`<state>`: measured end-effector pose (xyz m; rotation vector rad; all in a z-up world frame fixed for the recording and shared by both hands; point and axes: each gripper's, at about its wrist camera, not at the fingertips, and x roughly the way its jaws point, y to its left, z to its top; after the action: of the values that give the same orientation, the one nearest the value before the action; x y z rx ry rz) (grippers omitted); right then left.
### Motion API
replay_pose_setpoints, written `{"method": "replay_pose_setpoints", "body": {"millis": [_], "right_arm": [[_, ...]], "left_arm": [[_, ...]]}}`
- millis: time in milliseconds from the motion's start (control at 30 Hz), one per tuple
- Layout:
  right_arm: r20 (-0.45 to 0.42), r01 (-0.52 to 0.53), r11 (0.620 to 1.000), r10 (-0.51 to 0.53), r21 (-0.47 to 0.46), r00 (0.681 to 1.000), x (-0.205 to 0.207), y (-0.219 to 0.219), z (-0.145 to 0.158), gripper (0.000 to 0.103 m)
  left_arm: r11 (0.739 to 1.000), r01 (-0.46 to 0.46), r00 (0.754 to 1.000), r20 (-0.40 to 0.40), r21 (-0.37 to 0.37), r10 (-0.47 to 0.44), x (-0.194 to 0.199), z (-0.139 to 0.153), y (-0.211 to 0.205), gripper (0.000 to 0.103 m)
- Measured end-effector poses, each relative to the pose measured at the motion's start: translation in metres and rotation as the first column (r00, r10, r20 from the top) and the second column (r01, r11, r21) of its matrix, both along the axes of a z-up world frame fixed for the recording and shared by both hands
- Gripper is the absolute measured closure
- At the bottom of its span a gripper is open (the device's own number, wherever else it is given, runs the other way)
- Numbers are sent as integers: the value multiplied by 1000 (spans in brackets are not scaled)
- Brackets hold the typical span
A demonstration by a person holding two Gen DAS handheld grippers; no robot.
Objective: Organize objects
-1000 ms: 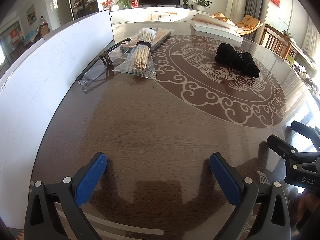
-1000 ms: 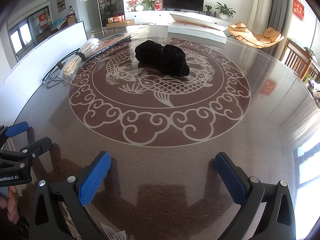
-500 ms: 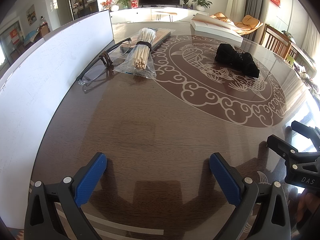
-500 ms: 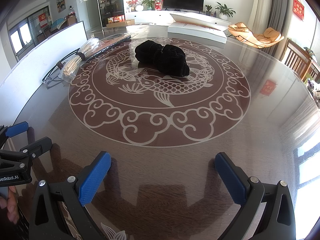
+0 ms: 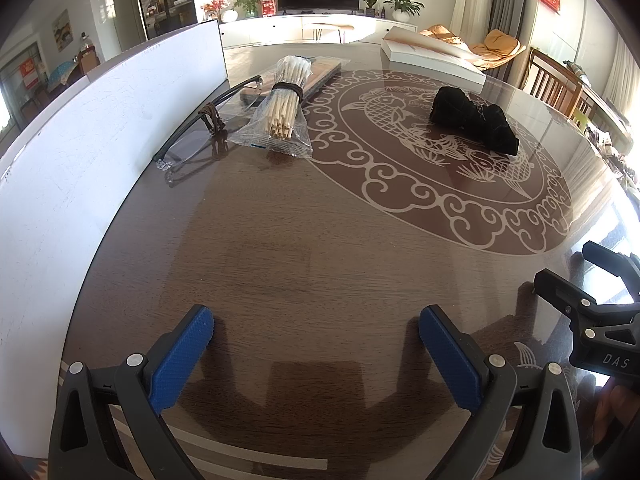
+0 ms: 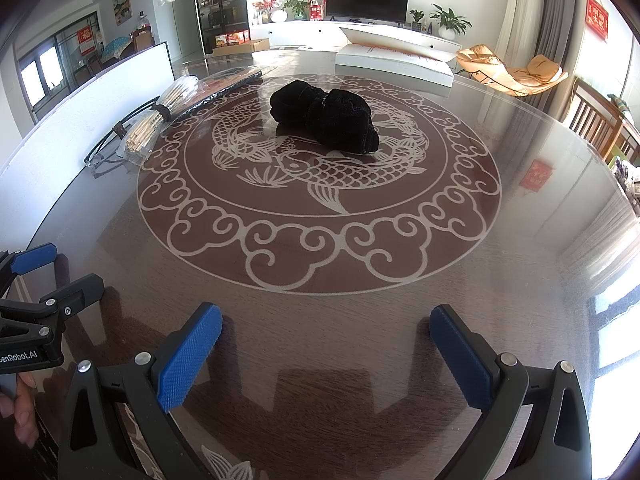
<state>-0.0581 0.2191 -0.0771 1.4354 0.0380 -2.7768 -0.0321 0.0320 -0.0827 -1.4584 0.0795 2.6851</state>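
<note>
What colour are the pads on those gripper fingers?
Blue, with a knurled texture, on black arms; the pads show best in the right wrist view.

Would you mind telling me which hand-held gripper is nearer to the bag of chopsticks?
Left. The left hand-held gripper points almost straight at the bag of chopsticks, which lies ahead near the white board. The right hand-held gripper sits further right, with the bag far off to its left.

On the bench (image 5: 320,272) there is one bag of sticks (image 5: 282,114), one black bundle of cloth (image 5: 472,120), one pair of glasses (image 5: 200,136), one flat white box (image 5: 432,60) and two tools, left (image 5: 316,344) and right (image 6: 324,344).
</note>
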Motion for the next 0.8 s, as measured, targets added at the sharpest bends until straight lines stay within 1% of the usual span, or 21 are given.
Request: {"method": "replay_pose_setpoints", "body": {"millis": [133,200,233,333,367,433,533,633,733,767,800], "right_arm": [[0,0,1000,0,0,1000,0,0,0,0],[0,0,1000,0,0,1000,0,0,0,0],[0,0,1000,0,0,1000,0,0,0,0],[0,0,1000,0,0,1000,0,0,0,0],[0,0,1000,0,0,1000,0,0,0,0],[0,0,1000,0,0,1000,0,0,0,0],[0,0,1000,0,0,1000,0,0,0,0],[0,0,1000,0,0,1000,0,0,0,0],[0,0,1000,0,0,1000,0,0,0,0],[0,0,1000,0,0,1000,0,0,0,0],[0,0,1000,0,0,1000,0,0,0,0]], "left_arm": [[1000,0,1000,4,0,0,0,0,0,0],[1000,-2,1000,22,2,2,0,2,-2,0],[1000,-3,1000,22,19,3,0,4,-4,0],[992,-14,999,-33,123,18,-5,19,-18,0],[990,-17,999,-48,141,24,-12,25,-22,0],[992,-30,997,-62,124,38,-37,34,-26,5],[993,-36,997,-69,115,44,-81,42,-26,7],[994,-33,999,-28,101,36,-126,35,-19,7],[998,-14,1000,11,56,13,-157,22,-6,7],[999,-10,1000,14,47,10,-164,19,-3,9],[999,-8,1000,11,42,8,-170,16,-1,14]]}}
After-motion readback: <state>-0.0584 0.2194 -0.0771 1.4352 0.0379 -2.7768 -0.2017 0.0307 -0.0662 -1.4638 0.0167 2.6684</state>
